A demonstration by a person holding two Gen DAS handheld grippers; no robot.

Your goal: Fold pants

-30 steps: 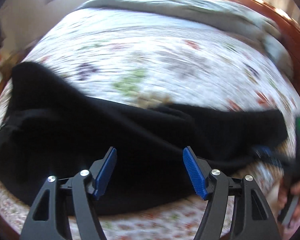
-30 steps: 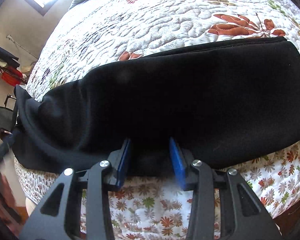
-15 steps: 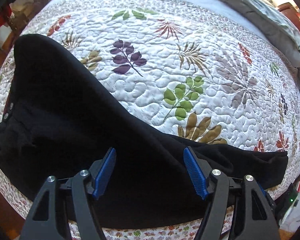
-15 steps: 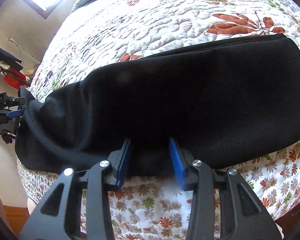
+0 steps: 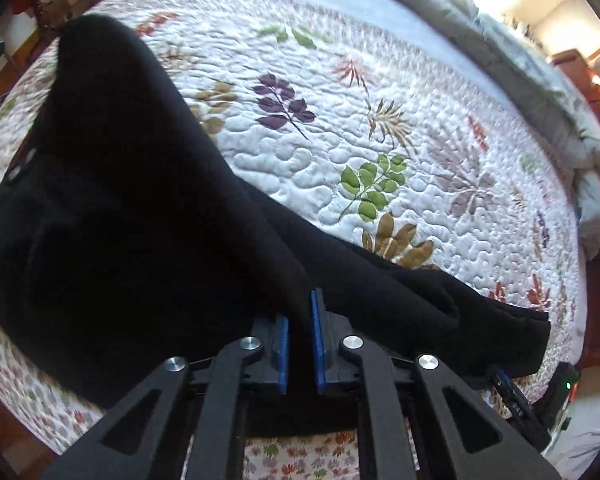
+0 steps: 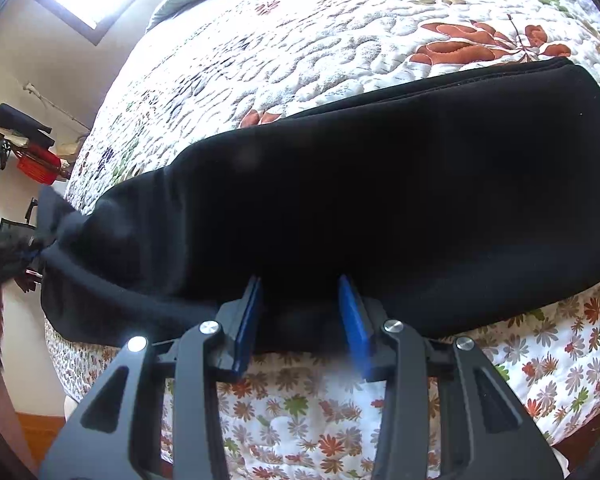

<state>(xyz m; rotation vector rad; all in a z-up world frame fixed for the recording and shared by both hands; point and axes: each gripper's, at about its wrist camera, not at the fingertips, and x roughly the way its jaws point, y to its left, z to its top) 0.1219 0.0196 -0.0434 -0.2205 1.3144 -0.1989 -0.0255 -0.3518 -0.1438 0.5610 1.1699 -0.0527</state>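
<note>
Your left gripper (image 5: 300, 344) has its jaws drawn close together, pinching a raised ridge of the black knit pants (image 5: 132, 216) near their front edge. Your right gripper (image 6: 302, 320) has its jaws partly spread astride the near edge of the same garment; cloth sits between the blue pads (image 6: 354, 320), but whether they actually bite it cannot be told.

Recommended handling, as a judgement: confirm the right grip before any lift, since a one-sided hold would drag the cloth askew. Raise both ends level, carry them across together, and lay edge onto edge. Keep tension even, because the knit looks soft and heavy and will likely sag between your grips.

Condition of the garment: it lies along the near edge of the bed, on the white quilted bedspread with leaf print (image 5: 380, 140), its front edge overhanging the quilt's small-flowered side slightly. It appears already doubled lengthwise, legs stacked. In the right wrist view the far end is rounded and smooth; the end toward your left gripper is bunched. In the left wrist view the cloth is rumpled, with a fold rising to the jaws.
</note>
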